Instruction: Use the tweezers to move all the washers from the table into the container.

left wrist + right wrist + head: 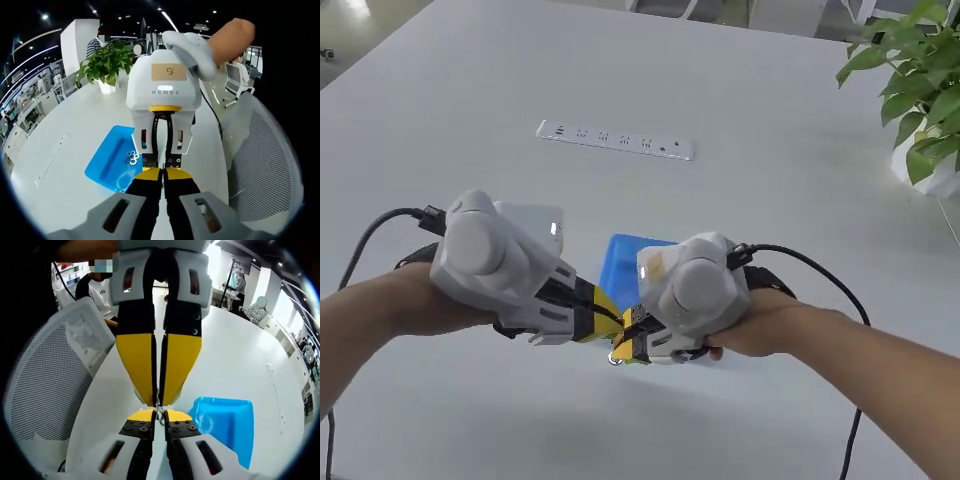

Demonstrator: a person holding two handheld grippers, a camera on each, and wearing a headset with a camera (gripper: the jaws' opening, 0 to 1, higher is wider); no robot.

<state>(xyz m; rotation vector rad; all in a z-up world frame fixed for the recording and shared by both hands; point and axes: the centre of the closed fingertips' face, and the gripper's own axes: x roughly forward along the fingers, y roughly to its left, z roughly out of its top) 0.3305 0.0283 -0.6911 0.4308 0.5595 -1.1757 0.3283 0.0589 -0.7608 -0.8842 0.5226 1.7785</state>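
Hands nearest: left hand (430, 305) holds the white-bodied left gripper with yellow jaw pads (610, 322), and right hand (750, 325) holds the matching white right gripper (632, 338). They meet tip to tip, low over the white tabletop (770, 180). Left jaws are together with pads touching, as the left gripper view shows. Right jaws are also together in the right gripper view. A thin bit of metal (159, 412) shows where the two sets of tips meet; cannot tell what it is or which jaws pinch it. The shallow blue plastic tray (105, 167) lies on the table just beside the tips, behind them in the head view. Small silver ring washers (132, 159) sit clustered inside the tray, near the edge closest to the grippers. The flat white power strip (615, 140) lies farther back, well apart from the tray. A green leafy plant in a white pot (920, 90) stands at the far right. A white mesh chair back (260, 165) is beside the table.
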